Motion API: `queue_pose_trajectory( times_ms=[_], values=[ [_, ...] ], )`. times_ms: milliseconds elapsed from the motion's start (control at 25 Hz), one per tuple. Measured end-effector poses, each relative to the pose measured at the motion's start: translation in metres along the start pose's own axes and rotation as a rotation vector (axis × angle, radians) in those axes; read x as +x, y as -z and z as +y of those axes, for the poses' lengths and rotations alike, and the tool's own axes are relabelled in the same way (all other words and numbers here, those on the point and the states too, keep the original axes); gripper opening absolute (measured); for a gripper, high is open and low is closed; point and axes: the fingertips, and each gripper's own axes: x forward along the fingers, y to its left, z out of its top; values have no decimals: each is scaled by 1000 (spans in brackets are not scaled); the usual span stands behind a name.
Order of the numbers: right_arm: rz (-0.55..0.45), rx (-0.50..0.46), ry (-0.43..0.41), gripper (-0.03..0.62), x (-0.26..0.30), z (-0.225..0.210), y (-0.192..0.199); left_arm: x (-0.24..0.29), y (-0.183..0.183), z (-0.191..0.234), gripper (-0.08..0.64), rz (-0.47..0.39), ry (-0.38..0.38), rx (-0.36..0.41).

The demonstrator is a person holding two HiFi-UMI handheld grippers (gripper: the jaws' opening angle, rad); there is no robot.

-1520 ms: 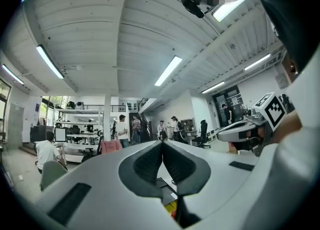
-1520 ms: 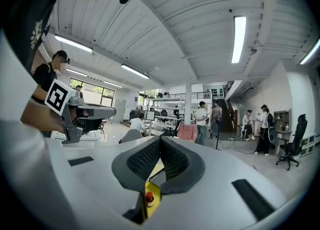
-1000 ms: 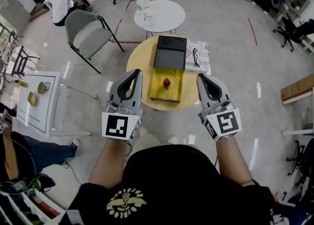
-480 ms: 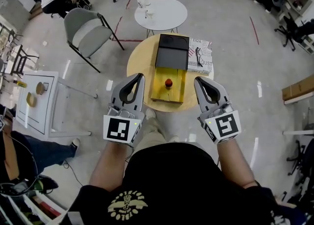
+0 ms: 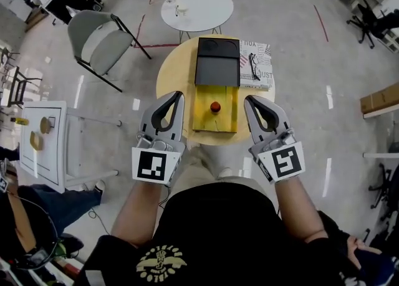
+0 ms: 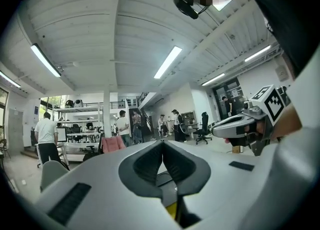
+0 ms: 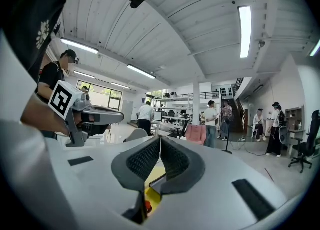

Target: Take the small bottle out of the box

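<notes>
- Left tongs (image 5: 177,96): we hold them pressed shut and empty, left of the box (image 5: 204,119) as we look down.
- Right tongs (image 5: 248,99): we hold them with tips nearly touching and just beginning to open. Nothing sits between them, and they hang right of the box.
- We see the bottle (image 5: 214,106), red-topped, standing inside the yellow box on the round table (image 5: 171,73), between both tongs and touched by neither.
- We see a black lid (image 5: 217,60) lying behind the box.
</notes>
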Motion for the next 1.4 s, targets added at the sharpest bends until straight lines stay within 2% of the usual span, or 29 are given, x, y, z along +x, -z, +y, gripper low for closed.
queue_pose_trajectory(
  times_ms=[240, 520, 1000, 1160, 1320, 1400],
  values=[
    [47, 40, -6, 31, 23, 3, 32, 27, 32, 6, 17, 39, 57, 15],
    [123, 77, -40, 61, 48, 9, 80, 42, 70, 13, 17, 74, 60, -14],
    [186, 80, -78, 114, 94, 18, 139, 69, 131, 12, 17, 136, 141, -24],
    [271, 151, -94, 137, 104, 24, 164, 76, 148, 15, 17, 157, 163, -39],
    [288, 113, -118, 149, 114, 26, 194, 82, 168, 21, 17, 193, 175, -36],
    [320, 124, -111, 152, 118, 26, 207, 87, 175, 24, 17, 194, 186, -28]
  ],
)
